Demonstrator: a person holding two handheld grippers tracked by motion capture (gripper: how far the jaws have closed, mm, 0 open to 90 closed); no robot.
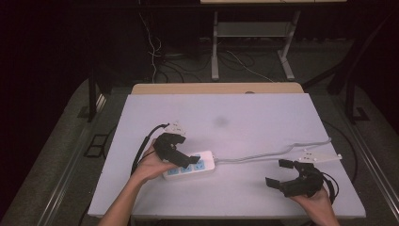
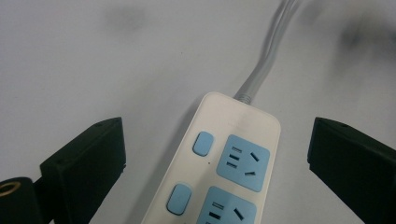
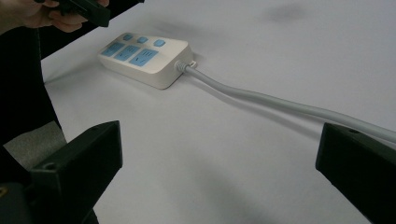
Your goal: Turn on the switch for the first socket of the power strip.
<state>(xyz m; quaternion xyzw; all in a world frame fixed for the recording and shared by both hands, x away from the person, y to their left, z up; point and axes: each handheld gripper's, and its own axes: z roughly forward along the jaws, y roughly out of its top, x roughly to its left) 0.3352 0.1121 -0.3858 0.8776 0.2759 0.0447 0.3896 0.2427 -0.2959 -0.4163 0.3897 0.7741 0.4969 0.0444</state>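
The power strip (image 1: 190, 166) lay flat on the white table (image 1: 244, 117), directly beneath and between the spread jaws of the left gripper (image 1: 187, 159), which hovered over it with nothing clasped. In the left gripper view the strip (image 2: 229, 172) ran up the middle of the gap, clear of both black jaws; two blue sockets and two blue switches showed, the lower socket cut off by the bottom edge, and the strip's near end was out of frame. Whether the jaws touched the strip's sides could not be told from the high view, where the gripper body and the left hand (image 1: 153, 165) covered its left end. Beyond the strip's far end the grey cable (image 2: 264, 65) left the casing and blurred toward the top edge. Well apart, toward the table's right front corner, the right gripper (image 1: 281, 174) was held in the right hand (image 1: 317, 200), its jaws wide and empty above bare tabletop. From its own view the strip (image 3: 144, 58) sat far ahead and to the left, three sockets and three switches visible, with the cable (image 3: 280, 105) running past toward the right jaw and passing behind it. In the high view the cable (image 1: 277, 151) ended near a white plug (image 1: 316, 157), whose detail was hard to make out.
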